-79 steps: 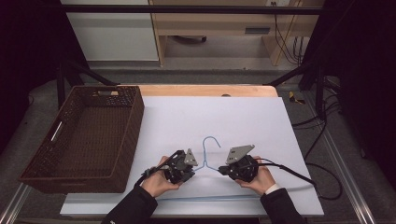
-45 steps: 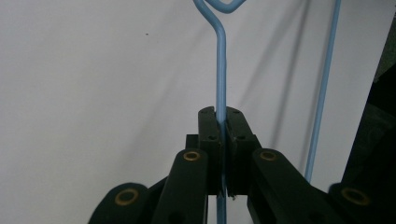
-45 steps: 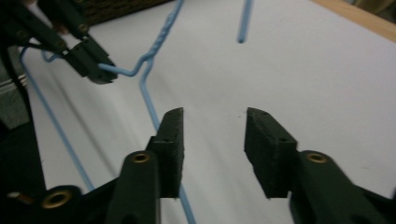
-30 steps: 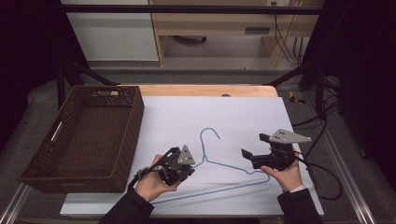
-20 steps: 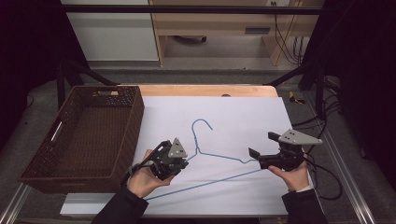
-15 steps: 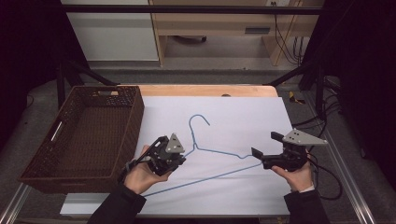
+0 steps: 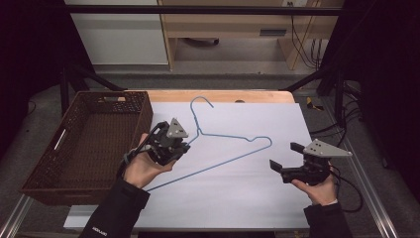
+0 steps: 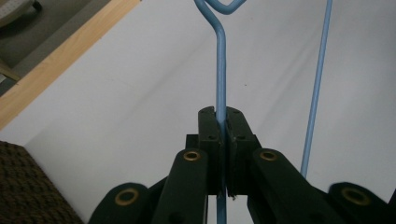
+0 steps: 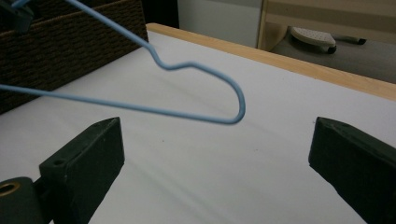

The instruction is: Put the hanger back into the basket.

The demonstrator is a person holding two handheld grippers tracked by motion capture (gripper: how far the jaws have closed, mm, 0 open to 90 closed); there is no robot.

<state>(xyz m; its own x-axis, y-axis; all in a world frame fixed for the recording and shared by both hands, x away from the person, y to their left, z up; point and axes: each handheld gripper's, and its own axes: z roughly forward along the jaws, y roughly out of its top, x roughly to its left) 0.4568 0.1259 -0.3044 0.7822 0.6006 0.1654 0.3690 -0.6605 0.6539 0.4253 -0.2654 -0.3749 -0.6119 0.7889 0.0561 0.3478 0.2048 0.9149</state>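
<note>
Even overhead light on the table, dark surroundings, soft shadows, near fingers blurred

Each hand carried a black two-jaw gripper. The left gripper point(image 7: 179, 145) had a compact black body topped by a grey three-cornered plate, and a black cable trailed from it past the wrist. The right gripper point(image 7: 285, 159) was of the same build, with its grey plate marked by small dark screw holes and a black cable looping off behind the hand. In the left gripper view, the jaw links were matt black bars fitted with brass-coloured ring bushings, and small screw heads sat in the block-shaped pads. In the right gripper view, the pads appeared as plain black rectangular blocks. Both forearms wore dark sleeves; the left sleeve bore small white lettering near the cuff.
</note>
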